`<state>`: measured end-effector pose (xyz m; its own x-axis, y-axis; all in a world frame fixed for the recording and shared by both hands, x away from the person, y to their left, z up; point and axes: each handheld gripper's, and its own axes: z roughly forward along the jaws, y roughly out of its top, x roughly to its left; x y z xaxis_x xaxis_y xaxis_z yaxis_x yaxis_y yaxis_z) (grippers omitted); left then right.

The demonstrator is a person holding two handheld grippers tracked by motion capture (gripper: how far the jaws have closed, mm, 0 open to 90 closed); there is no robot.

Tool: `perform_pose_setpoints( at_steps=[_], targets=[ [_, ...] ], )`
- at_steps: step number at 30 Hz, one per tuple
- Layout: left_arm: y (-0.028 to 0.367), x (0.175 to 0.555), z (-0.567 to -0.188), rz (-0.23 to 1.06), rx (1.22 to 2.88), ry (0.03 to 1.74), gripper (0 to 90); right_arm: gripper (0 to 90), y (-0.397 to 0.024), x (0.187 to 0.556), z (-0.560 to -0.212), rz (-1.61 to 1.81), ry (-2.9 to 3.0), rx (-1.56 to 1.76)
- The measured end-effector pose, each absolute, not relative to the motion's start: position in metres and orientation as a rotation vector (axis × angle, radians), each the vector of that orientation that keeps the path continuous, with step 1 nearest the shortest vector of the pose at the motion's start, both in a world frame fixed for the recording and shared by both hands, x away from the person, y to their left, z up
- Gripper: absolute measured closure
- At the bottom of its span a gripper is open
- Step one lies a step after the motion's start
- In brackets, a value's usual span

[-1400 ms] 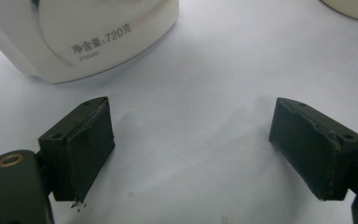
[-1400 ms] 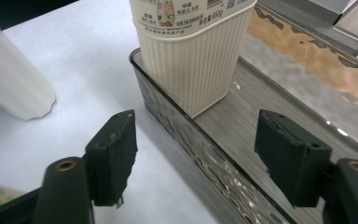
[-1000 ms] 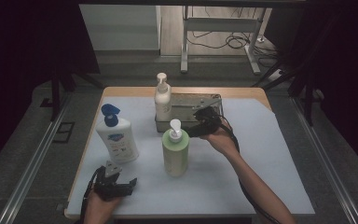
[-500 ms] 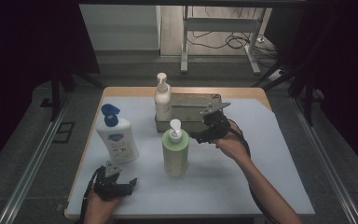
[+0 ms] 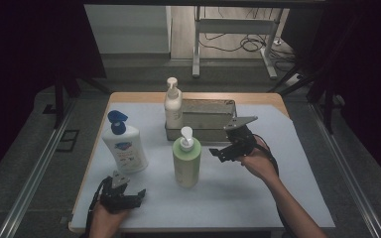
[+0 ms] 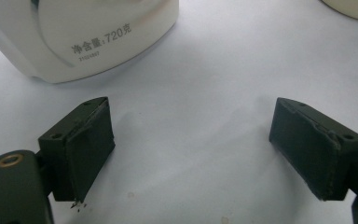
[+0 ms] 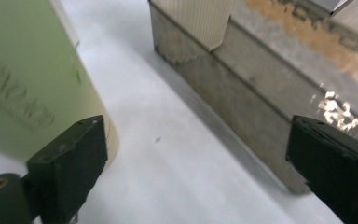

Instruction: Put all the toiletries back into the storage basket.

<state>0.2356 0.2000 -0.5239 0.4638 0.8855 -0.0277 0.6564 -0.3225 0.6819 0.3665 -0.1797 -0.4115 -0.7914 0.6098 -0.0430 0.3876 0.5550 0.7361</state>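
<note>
Green bottle: pump-top, upright, long axis vertical, standing mid-worktop on the white sheet, nothing gripping it. In the right gripper view its green wall sits at the left, just beside the left jaw but outside the gap.

Right tool: held just to the right of the green bottle, level with its shoulder, pointing left toward it. Its jaws have just been opening and stand wide apart, nothing between them. This is the nearer tool; a grasp looks to need a short move left, jaws straddling the body from the side.

Left tool: at the near left edge of the worktop, jaws apart and empty, resting low over the sheet, well apart from the green bottle.

White bottle: blue cap, upright, left of the green bottle, just beyond the left tool; its base shows in the left gripper view.

Metal box: far of the green bottle, near it.

Cream bottle: pump-top, upright at the box's left end.
</note>
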Motion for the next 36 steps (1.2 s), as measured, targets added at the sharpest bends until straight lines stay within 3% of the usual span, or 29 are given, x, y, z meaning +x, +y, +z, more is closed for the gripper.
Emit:
perform_pose_setpoints(
  at_steps=[5, 25, 36],
  targets=[
    [0.200, 0.235, -0.524, 0.471, 2.085, 1.277, 13.3, 0.0, -0.191, 0.358, -0.420, 1.068, 2.516, 0.840],
    [0.200, 0.235, -0.524, 0.473, 2.081, 1.278, 13.3, 0.0, -0.239, 0.320, -0.457, 1.071, 2.461, 0.960],
    [0.200, 0.235, -0.524, 0.473, 2.082, 1.278, 13.3, 0.0, -0.245, 0.307, -0.467, 1.095, 2.454, 0.947]
  ],
)
